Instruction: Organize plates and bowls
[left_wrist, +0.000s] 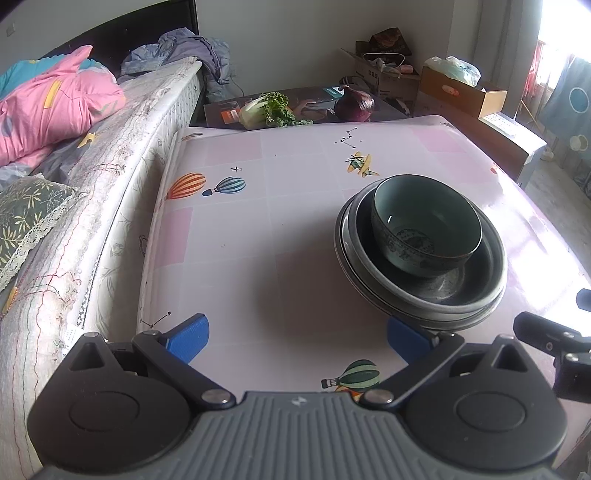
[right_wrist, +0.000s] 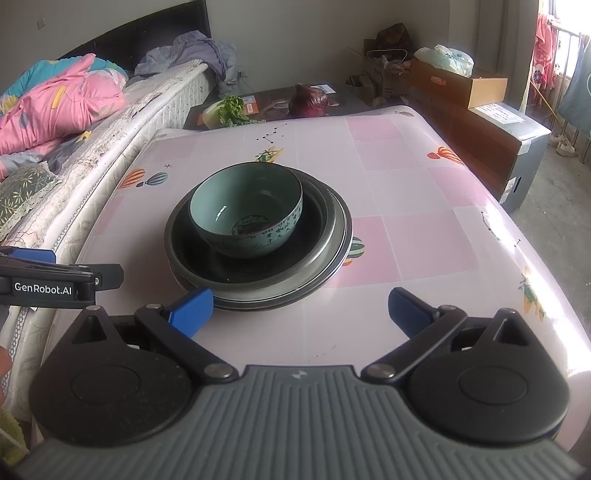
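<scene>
Bowl (right_wrist: 246, 210), teal w/ dark print inside, sits upright in a stack of dark plates (right_wrist: 325, 236) on the table (right_wrist: 406, 221), roughly mid-table, nearer the bed side. Stack looks like two or three plates nested, bowl on top, so my read is the gathering is mostly done; no loose plate or bowl visible elsewhere in either view, so what's left may just be squaring up or moving the stack, can't be sure. Left claw (left_wrist: 297, 338) is spread wide, holding nothing, its right blue finger (left_wrist: 406, 339) just beside the near plate rim; touching or not, can't tell. Right claw (right_wrist: 300, 310) also wide open & empty, its left finger (right_wrist: 192, 310) close against the stack's near edge. Right view shows the stack whole & centred, plus the plates' offset rims on the right; left view cuts it off to the side but shows more bare table to the left. Beyond the table: bed (left_wrist: 110, 155) w/ pink quilt (left_wrist: 55, 107), greens (left_wrist: 266, 109) & a red cabbage (left_wrist: 355, 103) on a low dark stand, cardboard boxes (left_wrist: 458, 92) by the wall.
</scene>
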